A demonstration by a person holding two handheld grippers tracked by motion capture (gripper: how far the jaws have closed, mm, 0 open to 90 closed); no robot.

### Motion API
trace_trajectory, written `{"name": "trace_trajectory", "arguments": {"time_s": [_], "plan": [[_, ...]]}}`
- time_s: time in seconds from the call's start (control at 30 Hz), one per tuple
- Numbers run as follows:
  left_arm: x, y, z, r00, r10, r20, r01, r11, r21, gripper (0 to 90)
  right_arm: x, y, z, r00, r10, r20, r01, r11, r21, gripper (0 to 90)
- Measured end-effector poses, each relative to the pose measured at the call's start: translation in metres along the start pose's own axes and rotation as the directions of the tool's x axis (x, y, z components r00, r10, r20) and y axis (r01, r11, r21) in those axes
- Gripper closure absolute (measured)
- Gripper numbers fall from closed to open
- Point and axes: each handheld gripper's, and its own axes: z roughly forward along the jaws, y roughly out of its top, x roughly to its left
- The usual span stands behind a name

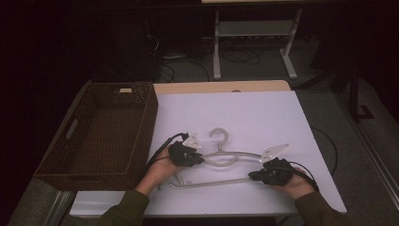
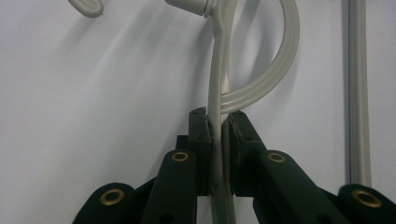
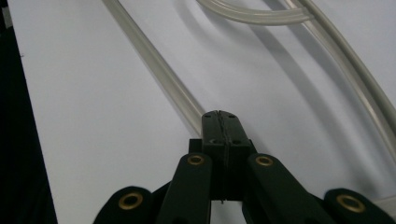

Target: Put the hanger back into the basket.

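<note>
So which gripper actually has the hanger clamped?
The left gripper: its jaws pinch the hanger by one arm. The right gripper is shut on nothing, beside the straight bar.

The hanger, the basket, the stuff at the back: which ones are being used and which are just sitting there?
Being used:
- hanger, on the white table
- left gripper, jaws shut on the hanger's arm
- right gripper, jaws shut at the bottom bar
- maybe the wicker basket alongside

Just sitting there:
- metal frame on the floor behind
- floor cables
</note>
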Motion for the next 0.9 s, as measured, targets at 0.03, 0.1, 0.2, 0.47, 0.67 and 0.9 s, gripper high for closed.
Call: {"name": "trace_trajectory", "arguments": {"time_s": [0.03, 0.1, 0.2, 0.47, 0.67, 0.9], "plan": [[0.000, 0.000, 0.000, 1.0000, -0.002, 0.003, 0.002, 1.0000, 0.000, 81.8, 0.000, 0.000, -0.001, 1.0000, -0.002, -0.001, 0.002, 1.000, -0.005, 89.7], [0.000, 0.000, 0.000, 1.0000, -0.005, 0.004, 0.005, 1.0000, -0.001, 81.8, 0.000, 0.000, -0.002, 1.0000, -0.005, -0.001, 0.005, 1.000, -0.010, 89.6], [0.001, -0.001, -0.001, 0.9998, -0.019, 0.011, 0.019, 0.9998, -0.008, 81.9, 0.001, 0.001, -0.010, 0.9997, 0.023, 0.000, -0.023, 0.997, -0.068, 80.6], [0.002, 0.002, -0.011, 0.9982, -0.060, 0.000, 0.060, 0.9981, -0.011, 82.0, 0.006, 0.005, -0.023, 0.9988, 0.044, 0.023, -0.039, 0.981, -0.188, 47.9], [0.006, 0.006, -0.022, 0.9948, -0.101, -0.002, 0.101, 0.9946, -0.025, 82.0, 0.008, 0.005, -0.027, 0.9972, 0.055, 0.051, -0.041, 0.970, -0.239, 33.5], [0.012, 0.019, -0.040, 0.9853, -0.165, -0.045, 0.164, 0.9863, -0.018, 82.1, 0.010, 0.001, -0.035, 0.9966, 0.049, 0.066, -0.029, 0.961, -0.276, 28.9]]}}
